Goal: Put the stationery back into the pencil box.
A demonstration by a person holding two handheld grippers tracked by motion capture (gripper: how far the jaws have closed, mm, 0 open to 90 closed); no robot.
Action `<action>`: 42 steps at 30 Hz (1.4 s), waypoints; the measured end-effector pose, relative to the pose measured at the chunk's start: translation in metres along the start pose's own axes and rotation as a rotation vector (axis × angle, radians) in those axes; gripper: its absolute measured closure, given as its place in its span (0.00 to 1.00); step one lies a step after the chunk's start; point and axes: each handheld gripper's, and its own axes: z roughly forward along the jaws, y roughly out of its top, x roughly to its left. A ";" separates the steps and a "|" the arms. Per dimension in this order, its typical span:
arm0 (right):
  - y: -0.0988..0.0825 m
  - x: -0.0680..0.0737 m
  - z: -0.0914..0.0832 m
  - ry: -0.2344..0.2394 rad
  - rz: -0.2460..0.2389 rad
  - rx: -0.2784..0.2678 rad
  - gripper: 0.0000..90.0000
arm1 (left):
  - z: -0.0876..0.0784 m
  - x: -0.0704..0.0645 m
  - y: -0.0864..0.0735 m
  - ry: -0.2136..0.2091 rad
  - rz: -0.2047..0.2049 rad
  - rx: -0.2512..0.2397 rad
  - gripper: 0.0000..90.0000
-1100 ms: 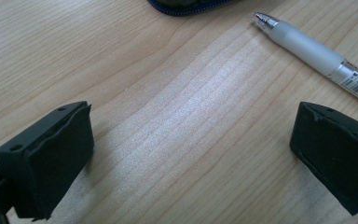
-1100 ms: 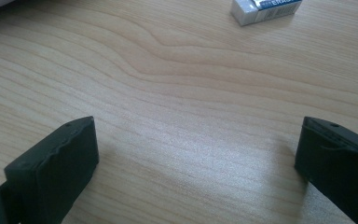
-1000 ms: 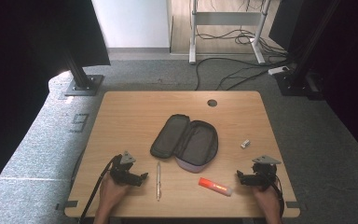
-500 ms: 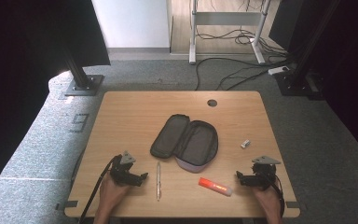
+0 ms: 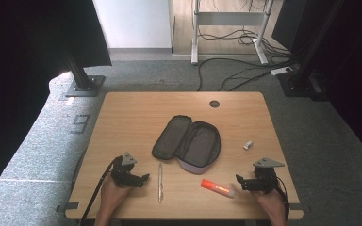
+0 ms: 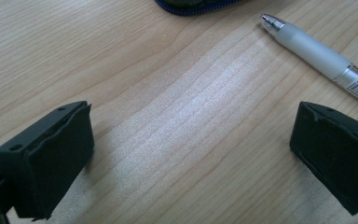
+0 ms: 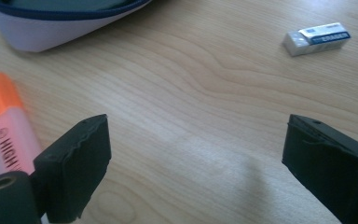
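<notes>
Resting low on the wooden table: left gripper, jaws standing wide apart over bare wood, pen lying just beside. Right gripper just narrowing slightly, jaws still apart with nothing between, orange highlighter lying just beside. Open pencil case sitting mid-table, eraser lying apart.

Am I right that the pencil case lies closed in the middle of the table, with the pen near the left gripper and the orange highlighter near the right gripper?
Not quite: the pencil case lies open, its two halves spread flat, as the high view shows. The pen is near the left gripper and the orange highlighter near the right gripper.
</notes>
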 end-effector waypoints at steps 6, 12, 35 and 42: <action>0.004 0.008 -0.007 0.027 -0.025 -0.024 0.14 | 0.000 0.000 0.000 0.000 0.000 0.000 0.00; 0.008 0.013 -0.008 0.044 -0.040 -0.023 0.14 | 0.000 0.000 0.000 -0.001 0.000 0.000 0.00; 0.023 -0.009 0.017 0.004 -0.012 -0.016 0.30 | 0.000 0.000 0.000 0.001 0.000 -0.002 0.00; 0.028 -0.029 0.026 -0.043 0.009 -0.019 0.33 | 0.000 0.000 0.000 0.001 0.000 -0.001 0.00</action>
